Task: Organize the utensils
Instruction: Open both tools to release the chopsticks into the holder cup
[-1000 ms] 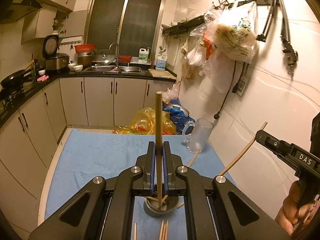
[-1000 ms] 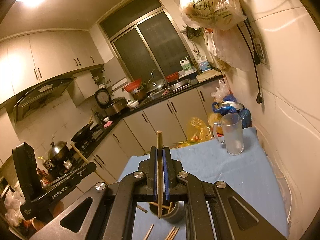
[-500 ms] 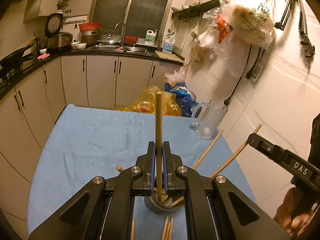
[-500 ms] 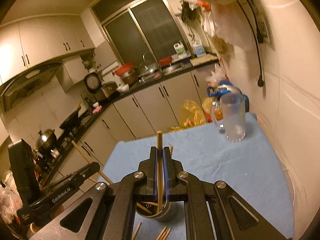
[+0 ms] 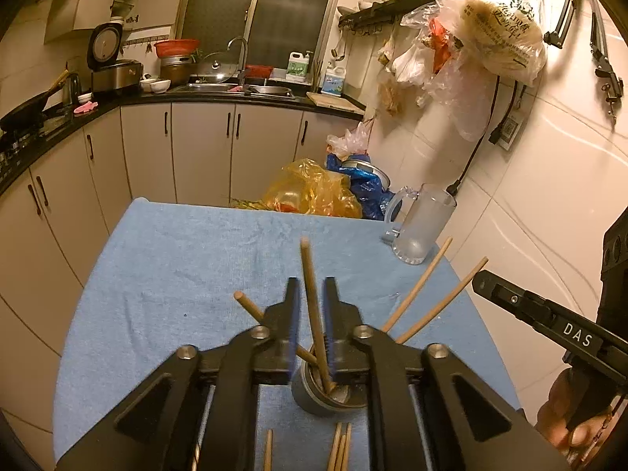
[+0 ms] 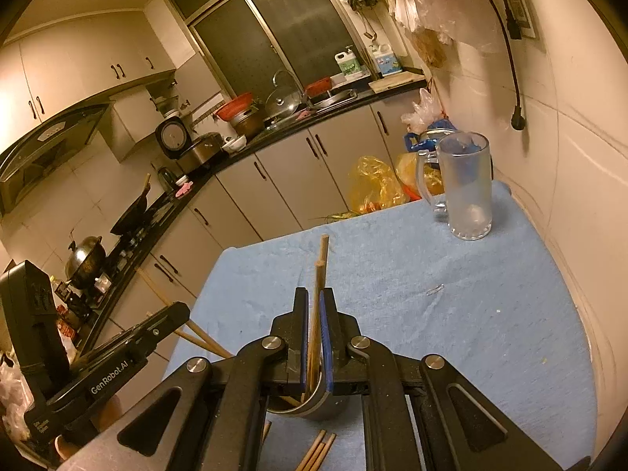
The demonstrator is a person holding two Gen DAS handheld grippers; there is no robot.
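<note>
A small metal cup (image 5: 325, 392) stands on the blue cloth (image 5: 188, 259) with several wooden chopsticks in it. My left gripper (image 5: 312, 290) is open just above the cup; one chopstick (image 5: 314, 310) leans loose between its fingers, its lower end in the cup. My right gripper (image 6: 314, 298) stands over the same cup (image 6: 322, 408) with its fingers slightly apart around a chopstick (image 6: 317, 306) that reaches down into the cup. More chopsticks (image 5: 339, 447) lie flat on the cloth in front of the cup. The right gripper also shows at the right edge of the left wrist view (image 5: 549, 322).
A frosted glass mug (image 5: 422, 227) stands at the cloth's far right corner, near the tiled wall. Yellow and blue plastic bags (image 5: 314, 192) lie beyond the table's far edge. Kitchen cabinets and a counter (image 5: 196, 98) run along the left and back.
Both grippers have tilted down over the cup. The left gripper has opened and its chopstick now leans free in the cup. The right gripper's fingers have parted a little.
</note>
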